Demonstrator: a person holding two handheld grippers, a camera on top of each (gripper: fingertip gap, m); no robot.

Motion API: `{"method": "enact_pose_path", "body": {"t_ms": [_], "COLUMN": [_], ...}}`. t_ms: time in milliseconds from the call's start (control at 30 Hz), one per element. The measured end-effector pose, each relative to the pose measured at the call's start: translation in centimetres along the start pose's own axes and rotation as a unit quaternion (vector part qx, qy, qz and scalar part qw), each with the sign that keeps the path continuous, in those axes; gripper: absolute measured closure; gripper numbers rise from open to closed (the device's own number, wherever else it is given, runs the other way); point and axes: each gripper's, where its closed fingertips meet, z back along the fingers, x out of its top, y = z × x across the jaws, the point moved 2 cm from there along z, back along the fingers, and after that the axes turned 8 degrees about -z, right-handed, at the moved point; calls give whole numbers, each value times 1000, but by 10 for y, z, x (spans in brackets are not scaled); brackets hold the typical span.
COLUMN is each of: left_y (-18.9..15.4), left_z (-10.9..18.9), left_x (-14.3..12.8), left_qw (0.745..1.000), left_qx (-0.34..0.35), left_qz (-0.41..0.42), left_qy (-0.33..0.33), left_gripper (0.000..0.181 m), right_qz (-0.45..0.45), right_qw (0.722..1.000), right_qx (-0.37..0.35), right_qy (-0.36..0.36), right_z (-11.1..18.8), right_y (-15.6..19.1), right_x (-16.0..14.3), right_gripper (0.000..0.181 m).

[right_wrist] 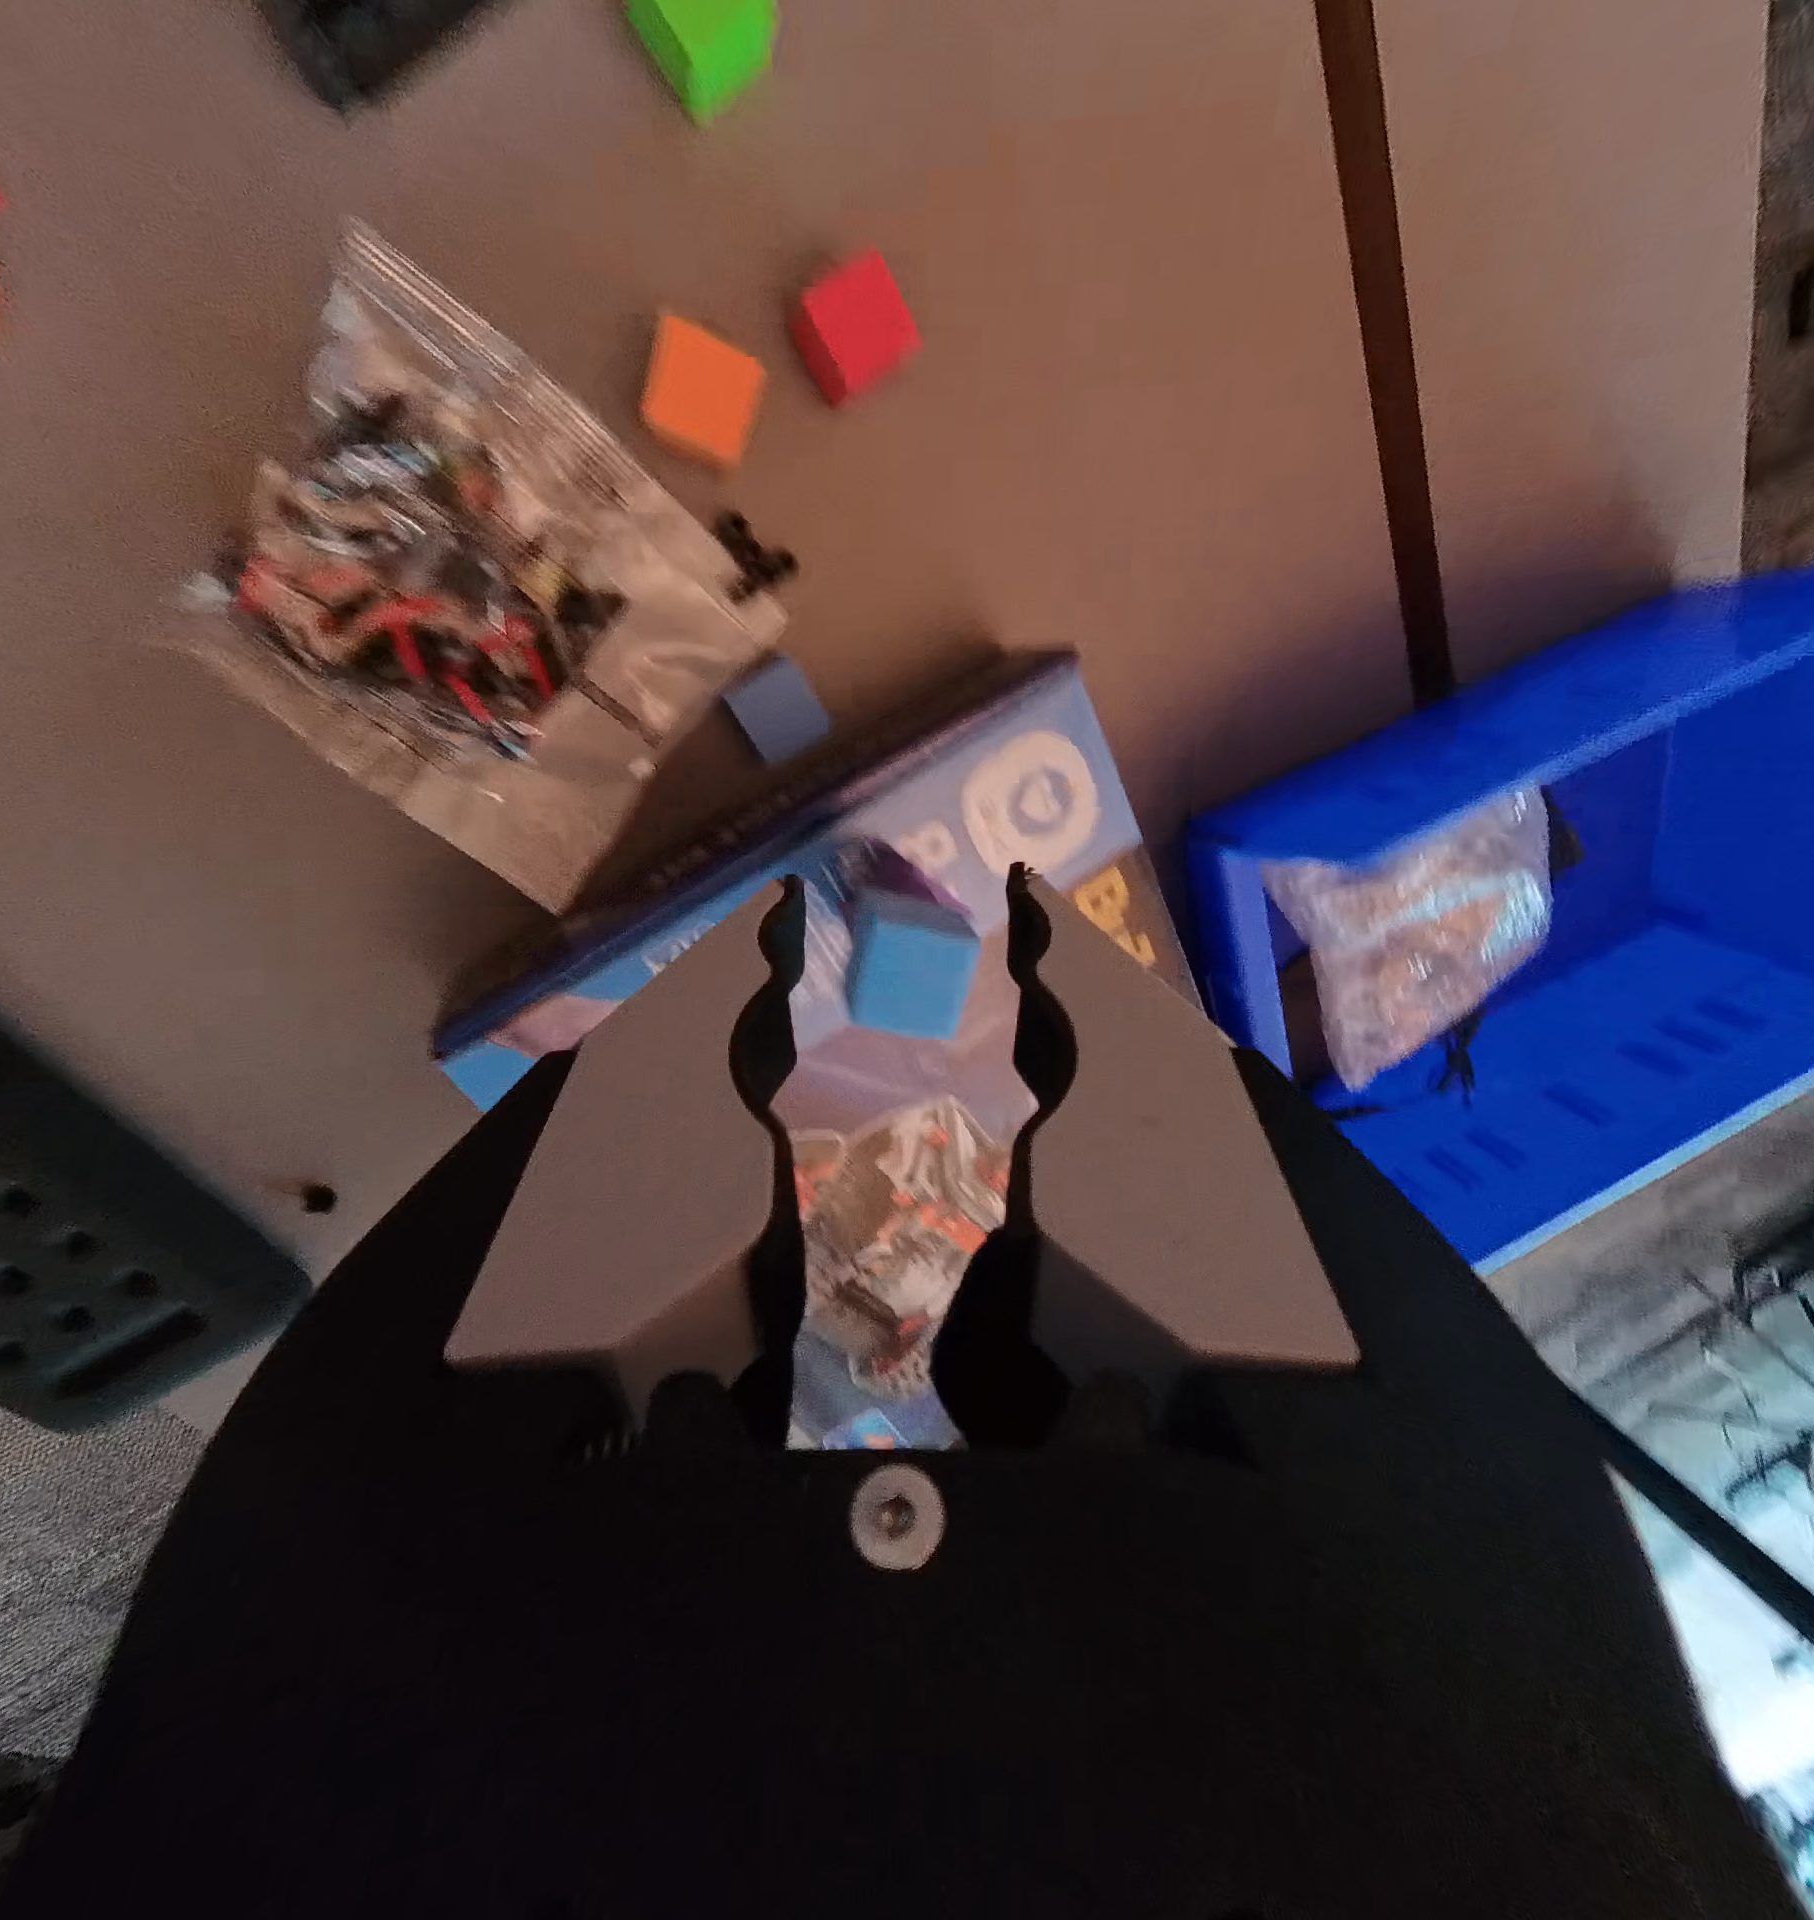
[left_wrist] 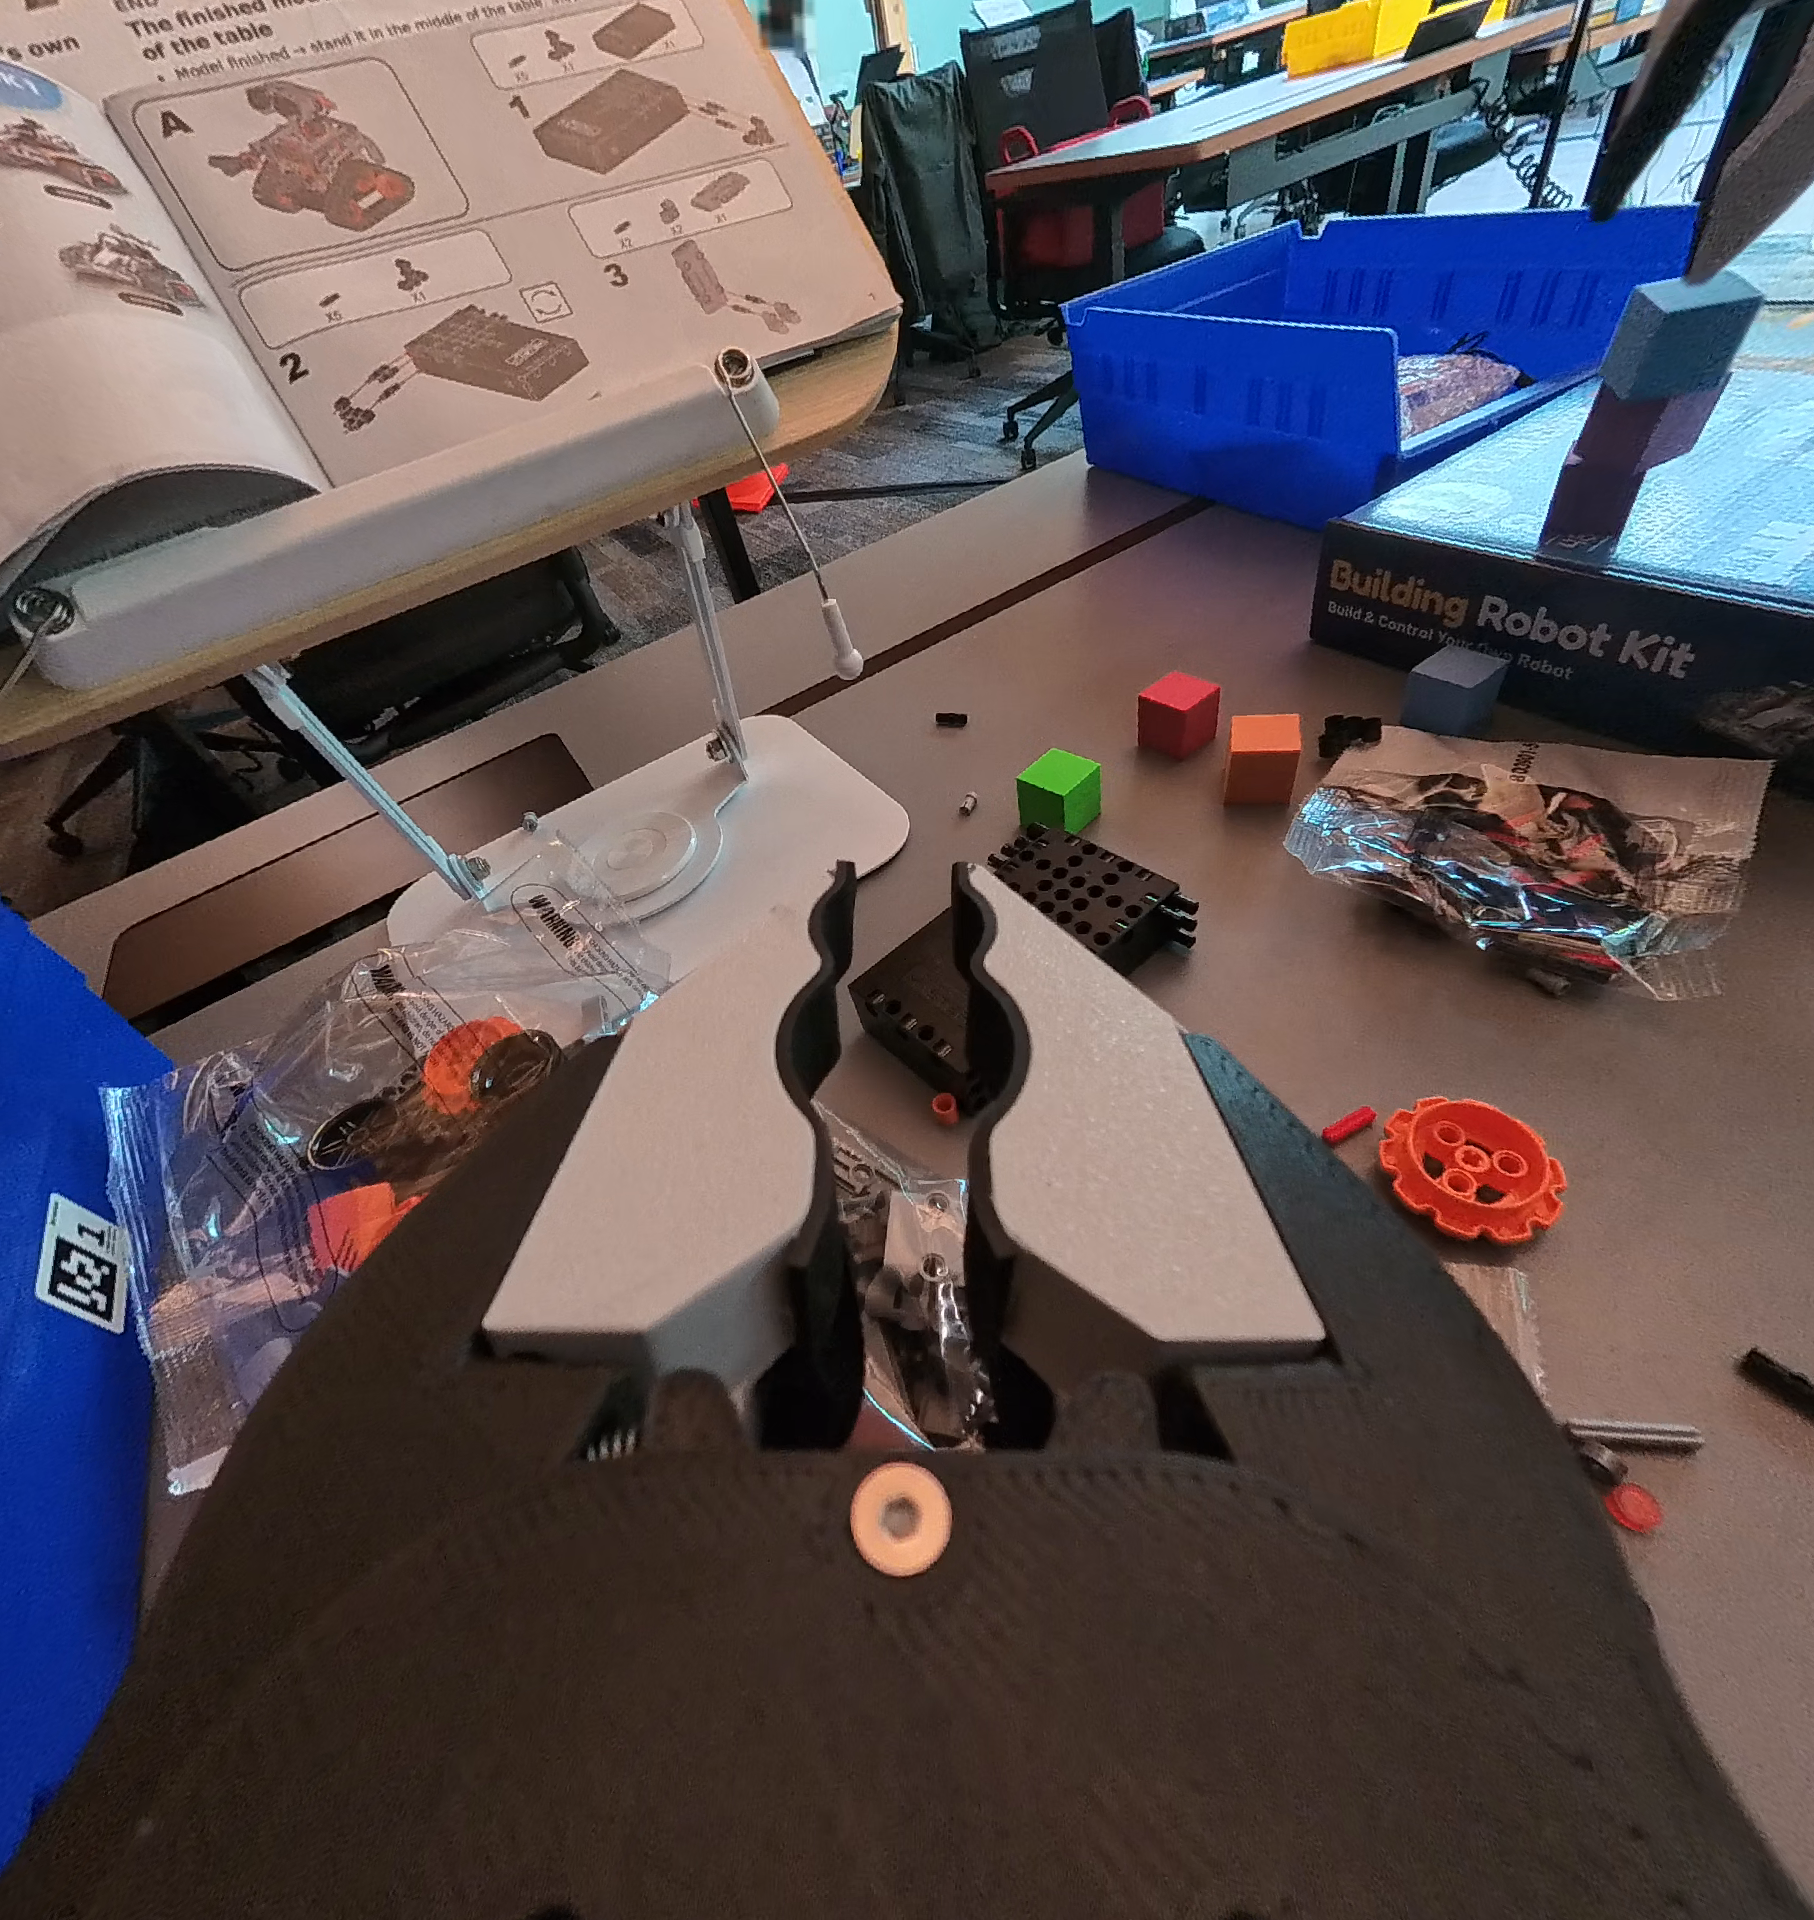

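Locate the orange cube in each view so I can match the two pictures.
Left wrist view: the orange cube sits on the table right of centre, beyond the tongs, between the red cube and a bag of parts.
Right wrist view: the orange cube lies upper left of centre, left of the red cube.
Shared landmark: the green cube.

The left gripper [left_wrist: 898, 883] hides part of the black perforated block [left_wrist: 1079, 899]. The right wrist view is motion-blurred; its green cube [right_wrist: 705, 47] is cut off.
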Motion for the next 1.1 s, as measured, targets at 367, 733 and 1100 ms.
{"method": "enact_pose_path", "body": {"t_ms": [367,733,1100], "left_y": [1,-1,0], "left_z": [1,3,2], "left_x": [1,4,3], "left_qw": [1000,1000,1000], "left_qx": [0,-2,0], "left_qz": [3,1,3], "left_qy": [-4,-10,-7], "left_gripper": [164,164,164], "right_qz": [8,-14,-54], "right_qw": [999,999,998], "right_qx": [42,38,-1], "right_qy": [-11,1,-16], "right_z": [-97,-117,27], "right_y": [74,66,-17], "right_x": [74,71,-3], "right_gripper": [139,151,151]}}
